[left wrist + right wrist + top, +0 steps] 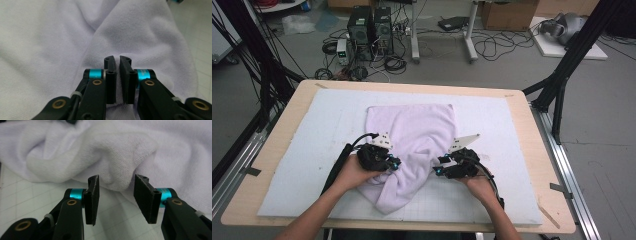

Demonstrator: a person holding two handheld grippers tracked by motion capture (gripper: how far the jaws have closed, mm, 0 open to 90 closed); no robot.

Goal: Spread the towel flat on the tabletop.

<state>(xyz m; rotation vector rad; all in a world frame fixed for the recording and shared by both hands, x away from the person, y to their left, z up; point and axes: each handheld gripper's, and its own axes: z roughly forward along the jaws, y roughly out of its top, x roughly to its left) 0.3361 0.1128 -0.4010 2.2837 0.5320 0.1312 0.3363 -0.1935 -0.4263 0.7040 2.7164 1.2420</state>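
In the high view, a lavender towel (412, 150) is seen rumpled on the white mat (302, 165), flanked by the left gripper (396, 164) and right gripper (438, 167). In the left gripper view, the jaws are nearly closed above the towel (137, 32), nothing visibly gripped. In the right gripper view, jaws are parted, empty, before a fold (117, 165).

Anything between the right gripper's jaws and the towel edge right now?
No. In the right gripper view the right gripper stands open, with bare gridded mat between its jaws, just short of the towel fold.

A pale lilac towel (414, 150) lies rumpled on the white mat (302, 165).
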